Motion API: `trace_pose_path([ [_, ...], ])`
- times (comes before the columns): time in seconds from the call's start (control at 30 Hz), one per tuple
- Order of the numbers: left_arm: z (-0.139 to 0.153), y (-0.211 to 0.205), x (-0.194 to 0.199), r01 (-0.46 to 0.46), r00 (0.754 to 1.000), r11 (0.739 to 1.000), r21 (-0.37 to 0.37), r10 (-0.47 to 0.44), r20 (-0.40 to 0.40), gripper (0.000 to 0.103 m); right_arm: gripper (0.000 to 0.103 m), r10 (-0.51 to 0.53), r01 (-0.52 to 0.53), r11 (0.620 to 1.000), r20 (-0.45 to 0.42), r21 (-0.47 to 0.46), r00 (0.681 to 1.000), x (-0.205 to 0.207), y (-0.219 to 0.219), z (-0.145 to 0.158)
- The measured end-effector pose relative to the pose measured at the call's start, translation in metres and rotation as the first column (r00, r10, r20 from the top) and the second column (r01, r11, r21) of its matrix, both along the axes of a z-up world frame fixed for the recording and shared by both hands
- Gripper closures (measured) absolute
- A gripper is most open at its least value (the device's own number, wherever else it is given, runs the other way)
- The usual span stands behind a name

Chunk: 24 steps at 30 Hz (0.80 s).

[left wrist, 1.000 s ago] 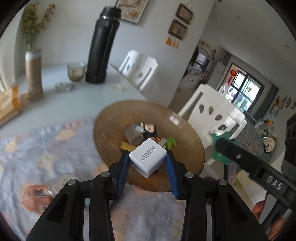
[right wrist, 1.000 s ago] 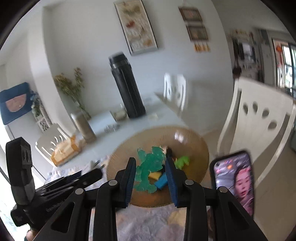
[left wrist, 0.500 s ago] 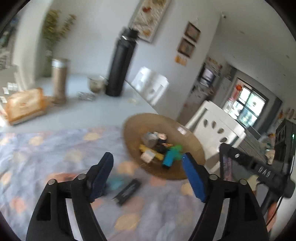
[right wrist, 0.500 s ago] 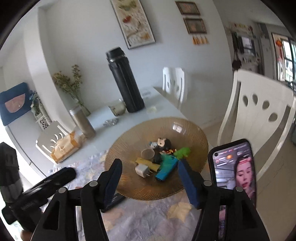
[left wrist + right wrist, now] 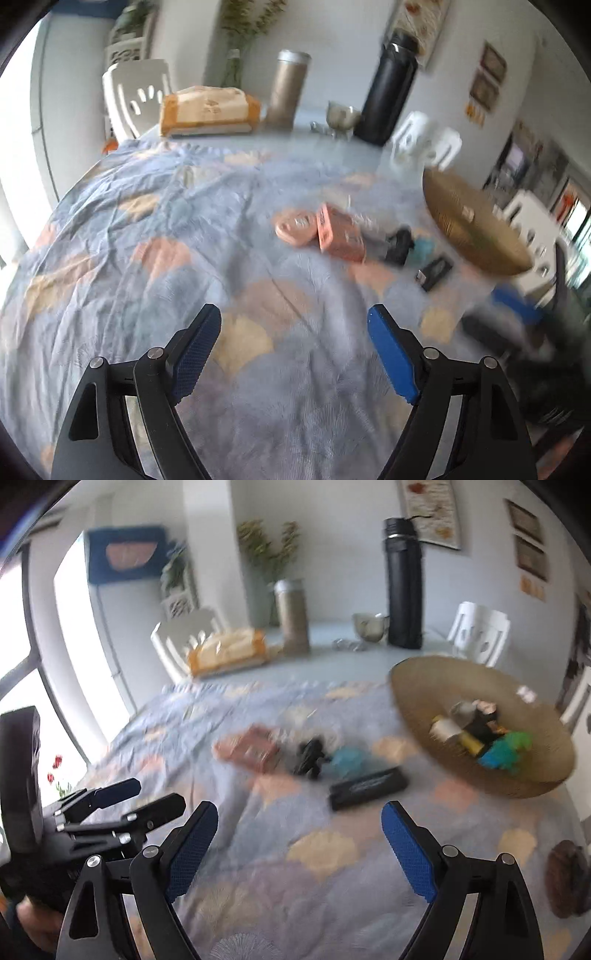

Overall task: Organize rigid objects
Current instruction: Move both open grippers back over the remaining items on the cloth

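**Both claws empty over the cloth**

Left claw [image 5: 293,354] and right claw [image 5: 299,843] are opening, nothing between them. Beyond, on the clothed tabletop [image 5: 258,867], lie a black bar [image 5: 367,788] and pink box [image 5: 340,232]; farther right, the woven basket [image 5: 413,686] holds small objects

Cloth [image 5: 229,266]: soft woven fabric, matt, creased, printed with shell shapes. Basket [image 5: 436,686]: woven, fibrous, tan, rough-textured. Black bar [image 5: 369,788]: smooth, semi-gloss casing, likely plastic. Flask [image 5: 403,590]: black matt body with a bright metal band. Tumbler [image 5: 286,92]: brushed metal, dull sheen. Left gripper [image 5: 295,347] and right gripper [image 5: 299,834]: black matt plastic arms, bright metal screws, blue textured pads [image 5: 192,845].
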<state>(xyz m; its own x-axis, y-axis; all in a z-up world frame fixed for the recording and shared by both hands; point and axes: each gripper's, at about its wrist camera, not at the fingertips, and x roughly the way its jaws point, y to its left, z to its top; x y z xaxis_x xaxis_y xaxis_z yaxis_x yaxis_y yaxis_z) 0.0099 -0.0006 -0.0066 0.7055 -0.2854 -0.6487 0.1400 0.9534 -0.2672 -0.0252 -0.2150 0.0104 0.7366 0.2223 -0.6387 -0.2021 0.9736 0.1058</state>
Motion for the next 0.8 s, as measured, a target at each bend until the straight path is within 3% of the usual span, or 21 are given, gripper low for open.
trace_pose_path([
  [0.17,-0.004,0.002,0.004,-0.020,1.000,1.000,-0.012,0.020,-0.022,0.021,0.013,-0.024,0.023,1.000,-0.061,-0.021,0.998,0.010,-0.004,-0.015],
  [0.3,-0.002,-0.002,-0.004,-0.011,1.000,1.000,0.022,0.011,0.014,0.021,0.013,-0.043,0.051,0.996,-0.119,0.066,0.992,0.020,-0.022,-0.022],
  [0.57,-0.004,-0.006,-0.003,-0.021,1.000,0.998,0.052,0.020,0.006,0.021,0.013,-0.087,0.109,0.983,-0.153,0.146,0.984,0.023,-0.038,-0.023],
  [0.8,-0.007,-0.001,0.002,-0.030,0.999,0.999,0.030,0.030,-0.016,0.021,0.013,-0.097,0.114,0.987,-0.148,0.113,0.984,0.023,-0.034,-0.023],
])
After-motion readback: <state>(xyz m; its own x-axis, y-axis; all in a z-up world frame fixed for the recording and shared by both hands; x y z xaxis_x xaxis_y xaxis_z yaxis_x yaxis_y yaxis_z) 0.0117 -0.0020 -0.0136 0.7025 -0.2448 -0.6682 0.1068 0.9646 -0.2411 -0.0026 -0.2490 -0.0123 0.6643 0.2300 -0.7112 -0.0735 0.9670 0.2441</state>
